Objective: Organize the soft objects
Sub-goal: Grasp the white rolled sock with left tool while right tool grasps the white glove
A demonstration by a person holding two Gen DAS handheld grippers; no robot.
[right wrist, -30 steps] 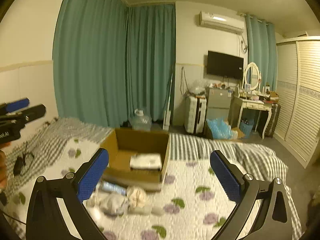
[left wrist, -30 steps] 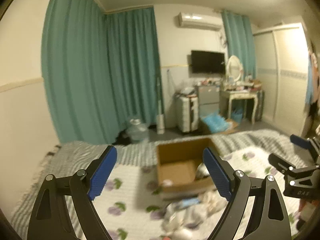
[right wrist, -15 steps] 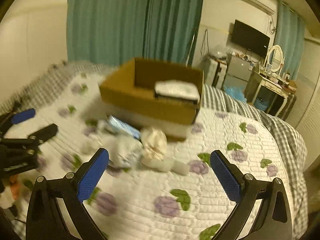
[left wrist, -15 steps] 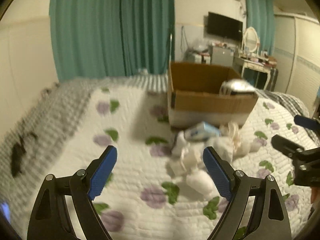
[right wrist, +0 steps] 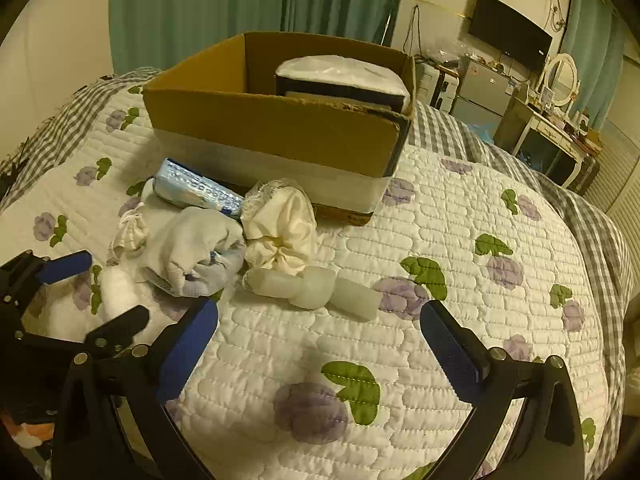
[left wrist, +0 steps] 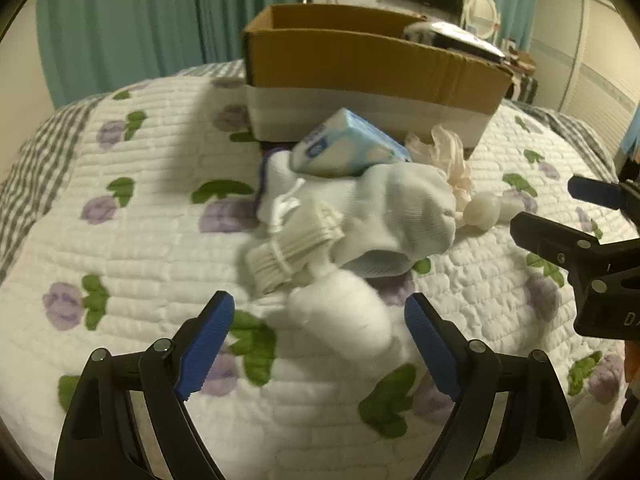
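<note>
A pile of soft things lies on the quilt in front of a cardboard box (left wrist: 360,60) (right wrist: 272,128). It holds a white roll (left wrist: 340,312) (right wrist: 116,288), white socks (left wrist: 400,212) (right wrist: 196,248), a folded white bundle (left wrist: 288,248), a blue tissue pack (left wrist: 344,148) (right wrist: 196,188), a cream cloth bag (right wrist: 280,220) and pale cylinders (right wrist: 312,288). My left gripper (left wrist: 320,340) is open, its jaws on either side of the white roll. My right gripper (right wrist: 316,344) is open and empty, just in front of the pale cylinders.
The box holds a white wrapped package (right wrist: 340,76). The floral quilt (right wrist: 480,240) covers the bed, with a grey checked blanket (right wrist: 592,216) at the edges. Teal curtains, a TV and a dresser (right wrist: 552,136) stand behind.
Both grippers have come down and forward from looking across the room to close over the pile. The white roll now sits between my left jaws.
</note>
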